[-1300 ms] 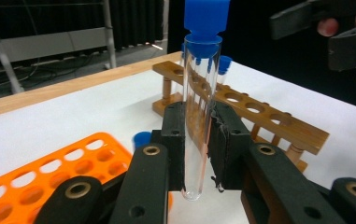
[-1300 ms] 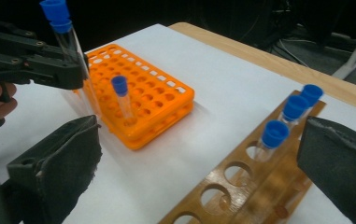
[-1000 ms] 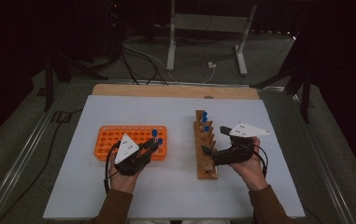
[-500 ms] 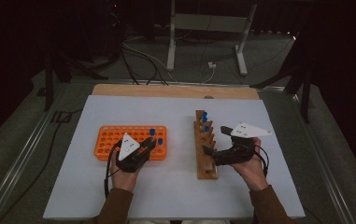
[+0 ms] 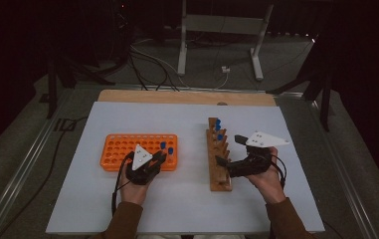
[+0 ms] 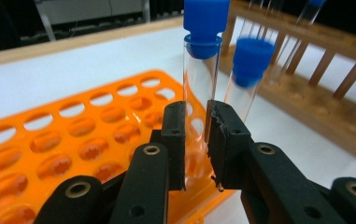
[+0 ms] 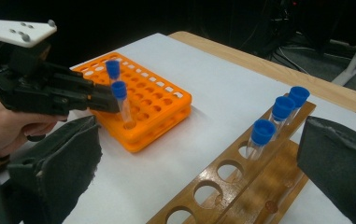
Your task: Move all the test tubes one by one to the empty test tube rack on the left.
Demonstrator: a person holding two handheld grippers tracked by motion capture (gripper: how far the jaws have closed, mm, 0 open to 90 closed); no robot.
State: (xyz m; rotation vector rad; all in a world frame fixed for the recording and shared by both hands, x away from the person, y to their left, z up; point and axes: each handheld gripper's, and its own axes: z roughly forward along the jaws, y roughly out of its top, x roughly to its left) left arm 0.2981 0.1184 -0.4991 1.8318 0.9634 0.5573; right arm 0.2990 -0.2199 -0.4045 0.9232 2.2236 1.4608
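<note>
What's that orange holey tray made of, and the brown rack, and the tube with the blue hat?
The orange tray with round holes looks like moulded plastic: one even bright colour, smooth and slightly shiny. The brown rack with big holes looks like varnished wood: grain lines show. The clear tube with a blue cap, gripped in the left tongs, is see-through, either glass or plastic.

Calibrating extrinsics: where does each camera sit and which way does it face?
High view: overhead, facing forward-down on the white table; both forearms enter from the bottom.
Left gripper view: rides the left gripper, jaws clamping a clear blue-capped tube over the orange plastic rack.
Right gripper view: along the open right gripper, facing the wooden rack.
Shared: both racks.
</note>
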